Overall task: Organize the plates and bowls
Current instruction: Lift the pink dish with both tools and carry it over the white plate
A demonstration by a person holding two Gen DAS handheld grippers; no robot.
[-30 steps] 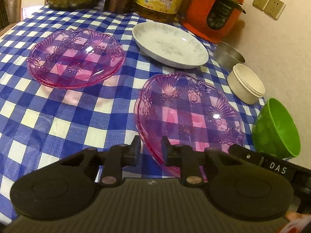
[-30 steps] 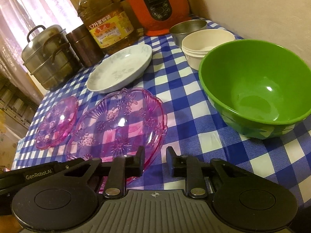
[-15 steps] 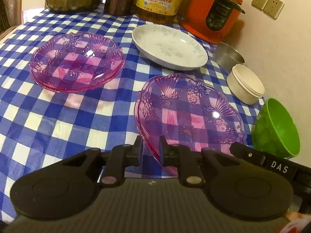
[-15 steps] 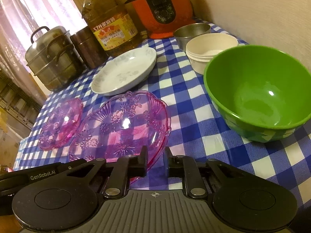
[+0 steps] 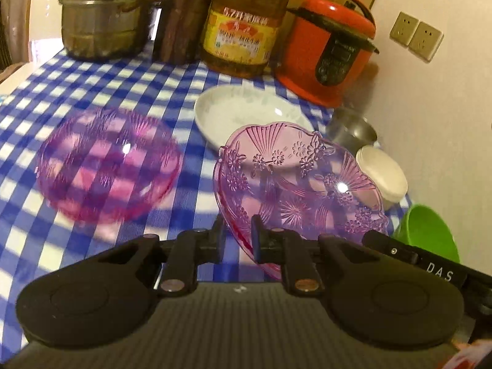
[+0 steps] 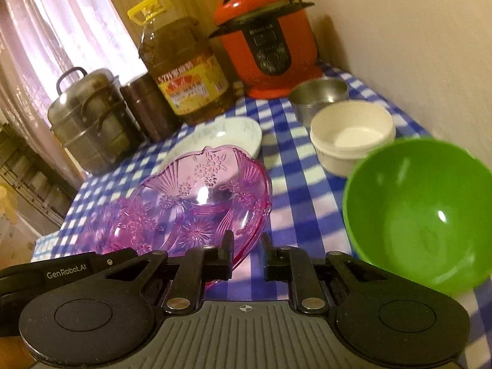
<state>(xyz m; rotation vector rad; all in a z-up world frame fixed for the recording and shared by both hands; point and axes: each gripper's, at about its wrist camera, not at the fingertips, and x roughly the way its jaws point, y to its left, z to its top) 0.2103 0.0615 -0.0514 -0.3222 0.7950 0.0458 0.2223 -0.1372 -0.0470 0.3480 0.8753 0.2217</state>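
My left gripper (image 5: 236,234) is shut on the near rim of a pink glass plate (image 5: 301,181) and holds it tilted up off the checked table. My right gripper (image 6: 247,250) is shut on the same plate (image 6: 196,206) at its opposite rim. A second pink glass plate (image 5: 107,166) lies flat on the table to the left. A white plate (image 5: 246,113) lies behind. A green bowl (image 6: 418,215) stands at the right, a white bowl (image 6: 352,135) and a steel bowl (image 6: 319,90) behind it.
An orange rice cooker (image 6: 267,40), an oil bottle (image 6: 184,67), a brown canister (image 6: 147,104) and a steel steamer pot (image 6: 89,120) line the back of the table (image 5: 46,92). A wall (image 6: 415,46) runs along the right side.
The pink plate between both grippers has risen off the table and tilted up. Both grippers have closed on its rims and lifted; the view now looks more toward the back of the table.
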